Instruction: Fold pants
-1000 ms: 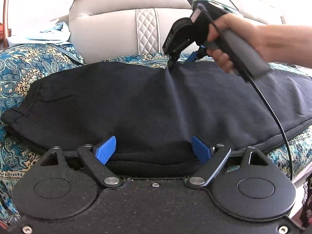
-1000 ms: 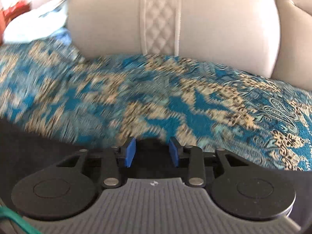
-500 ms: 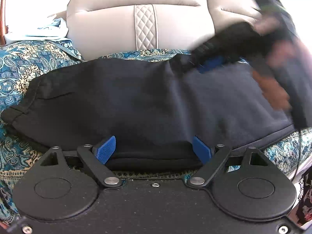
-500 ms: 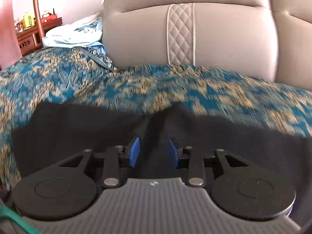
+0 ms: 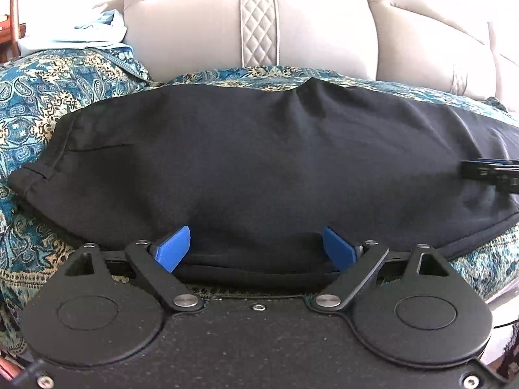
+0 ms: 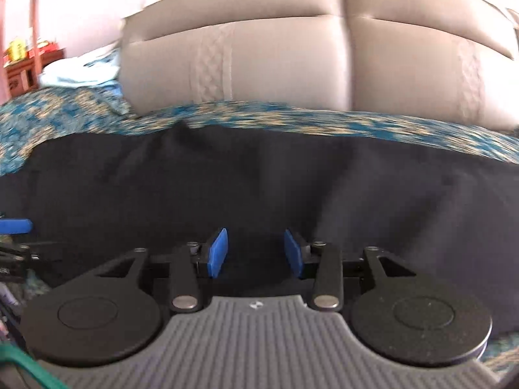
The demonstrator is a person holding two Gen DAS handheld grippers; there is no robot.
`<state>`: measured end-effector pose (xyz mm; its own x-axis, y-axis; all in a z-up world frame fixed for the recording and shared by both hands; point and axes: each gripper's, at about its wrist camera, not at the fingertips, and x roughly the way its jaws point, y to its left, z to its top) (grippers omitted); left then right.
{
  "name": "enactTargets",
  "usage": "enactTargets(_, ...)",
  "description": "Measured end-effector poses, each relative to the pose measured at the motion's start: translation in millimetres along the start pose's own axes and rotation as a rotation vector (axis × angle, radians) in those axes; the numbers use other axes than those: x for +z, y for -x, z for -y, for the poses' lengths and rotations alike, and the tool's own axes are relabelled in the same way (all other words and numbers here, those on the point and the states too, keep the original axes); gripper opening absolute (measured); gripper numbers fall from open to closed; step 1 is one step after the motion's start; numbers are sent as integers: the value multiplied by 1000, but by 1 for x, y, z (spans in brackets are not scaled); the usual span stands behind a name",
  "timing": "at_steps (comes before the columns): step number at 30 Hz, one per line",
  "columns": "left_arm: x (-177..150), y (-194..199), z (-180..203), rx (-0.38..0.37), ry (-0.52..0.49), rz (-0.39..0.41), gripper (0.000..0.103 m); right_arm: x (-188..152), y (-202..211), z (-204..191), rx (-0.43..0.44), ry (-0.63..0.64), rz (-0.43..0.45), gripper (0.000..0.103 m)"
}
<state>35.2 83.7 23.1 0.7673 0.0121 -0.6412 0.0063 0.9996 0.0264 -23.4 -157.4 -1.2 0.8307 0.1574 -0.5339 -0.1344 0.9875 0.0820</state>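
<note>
Black pants (image 5: 246, 162) lie folded lengthwise across a blue patterned sofa cover, waistband at the left. My left gripper (image 5: 256, 248) is open, its blue pads straddling the pants' near edge. My right gripper (image 6: 256, 256) is open over the near part of the pants (image 6: 259, 181), nothing between its pads. The right gripper's tip also shows at the right edge of the left wrist view (image 5: 493, 176). The left gripper's blue pad shows at the left edge of the right wrist view (image 6: 16, 227).
A beige leather sofa backrest (image 5: 259, 22) stands behind the pants. The blue paisley cover (image 5: 48, 97) spreads left and right. Light blue cloth (image 5: 81, 32) lies at the far left by a wooden side table (image 6: 19, 71).
My right gripper let go of the pants' far edge and swept right and toward the near side. The far edge dropped flat. The left gripper stayed put.
</note>
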Motion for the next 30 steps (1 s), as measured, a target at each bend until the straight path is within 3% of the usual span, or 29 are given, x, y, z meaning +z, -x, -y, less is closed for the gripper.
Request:
enactTargets(6,6,-4,1,21,21,-35,93,6,6,72,-69,-71,-2,61)
enactTargets(8,8,-6,2,30,28,-47,94,14,4,97,-131,-106,-9,65)
enactTargets(17,15,-12,4,50,48,-86,97,23,4,202,-292,-214,17,65)
enactTargets(23,19,-15,4,60,53,-104,99,15,18,263,-333,-369,87,69)
enactTargets(30,22,-19,7,76,68,-120,103,13,28,301,-385,-513,173,73)
